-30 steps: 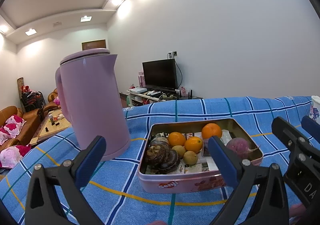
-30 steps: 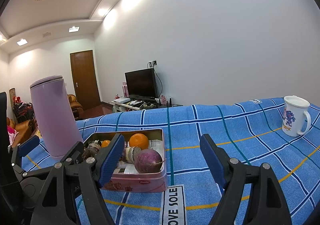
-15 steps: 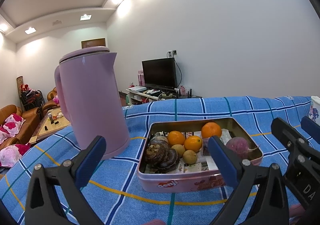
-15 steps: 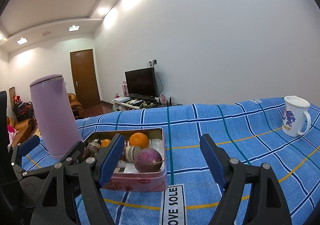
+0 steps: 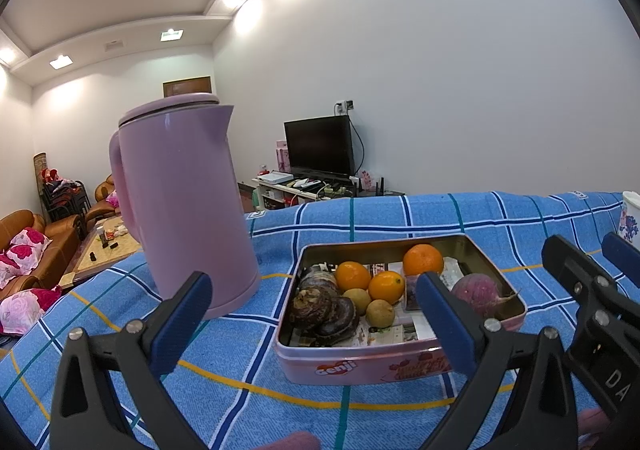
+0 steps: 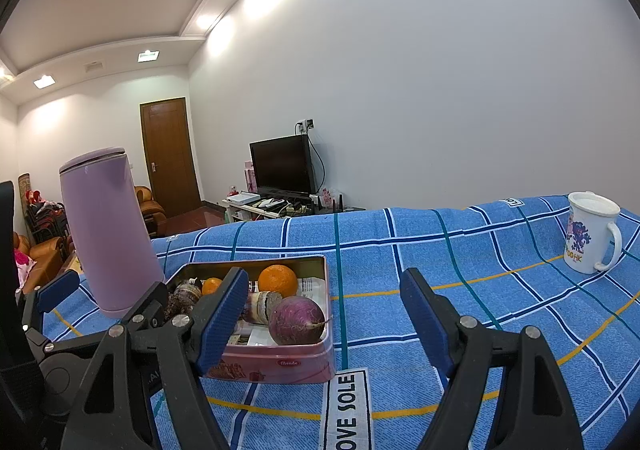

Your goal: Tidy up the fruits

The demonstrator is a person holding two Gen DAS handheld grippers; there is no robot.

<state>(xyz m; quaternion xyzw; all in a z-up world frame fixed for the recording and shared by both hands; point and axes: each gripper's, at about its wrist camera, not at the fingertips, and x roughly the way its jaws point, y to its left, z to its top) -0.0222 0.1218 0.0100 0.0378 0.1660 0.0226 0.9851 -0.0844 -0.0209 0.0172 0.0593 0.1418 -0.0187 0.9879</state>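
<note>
A pink rectangular tin (image 5: 360, 364) (image 6: 288, 364) sits on the blue checked cloth. Inside lie three oranges (image 5: 423, 258) (image 6: 277, 280), two small yellow-brown fruits (image 5: 380, 313), dark brown lumpy roots (image 5: 322, 310) and a purple turnip (image 5: 476, 290) (image 6: 296, 320). My left gripper (image 5: 316, 314) stands open in front of the tin, nothing between its blue pads. My right gripper (image 6: 324, 314) is open too, to the right of the tin's front corner, empty.
A tall lilac kettle (image 5: 180, 201) (image 6: 108, 226) stands left of the tin. A white printed mug (image 6: 592, 232) sits at the far right of the cloth. Blue cloth (image 6: 460, 250) lies bare between tin and mug. Beyond are a television, sofas and a door.
</note>
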